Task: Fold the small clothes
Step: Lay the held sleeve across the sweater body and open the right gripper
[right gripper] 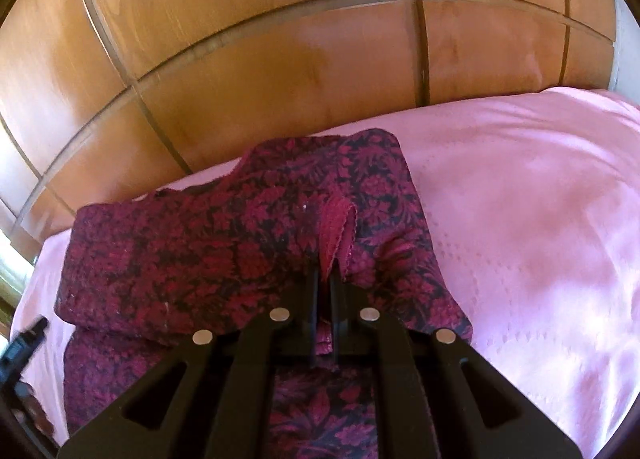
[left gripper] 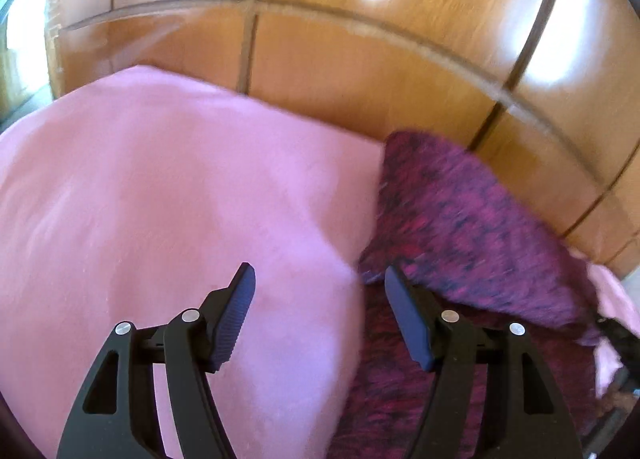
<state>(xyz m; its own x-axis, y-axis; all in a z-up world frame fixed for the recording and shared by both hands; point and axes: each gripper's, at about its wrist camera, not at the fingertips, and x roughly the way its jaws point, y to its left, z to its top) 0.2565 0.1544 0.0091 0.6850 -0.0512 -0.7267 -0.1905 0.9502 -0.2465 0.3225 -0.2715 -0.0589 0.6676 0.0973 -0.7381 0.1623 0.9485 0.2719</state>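
**Crimson floral cloth pinched in the right gripper, left gripper wide over the bed**

Crimson and black in a leafy floral weave, the garment (right gripper: 224, 259) lies on a pale pink bedspread (right gripper: 540, 239), with a wall of glossy orange-brown wooden panels (right gripper: 248, 71) rising just behind the bed. No brand, label or readable writing shows on the cloth, the bedspread or the panels. No box, basket or other container is in either view.

In the right wrist view the right gripper (right gripper: 325, 279) has its two fingers drawn close together, and a narrow fold of the garment's edge (right gripper: 336, 231) stands up between their tips, showing a plainer red underside. The rest of the garment spreads away to the left and under the gripper, with an upper layer lying folded over a lower one. At the left edge of this view a dark part of the other gripper can be made out.

In the left wrist view the left gripper (left gripper: 320, 311) has its fingers set wide apart with nothing between them. Its left finger (left gripper: 234, 319) hangs above bare pink bedspread (left gripper: 160, 199); its right finger (left gripper: 408, 323) is above the near edge of the garment (left gripper: 480, 219), which looks blurred here and lies to the right, reaching toward the wooden panels (left gripper: 360, 71). Whether that finger touches the cloth cannot be told.
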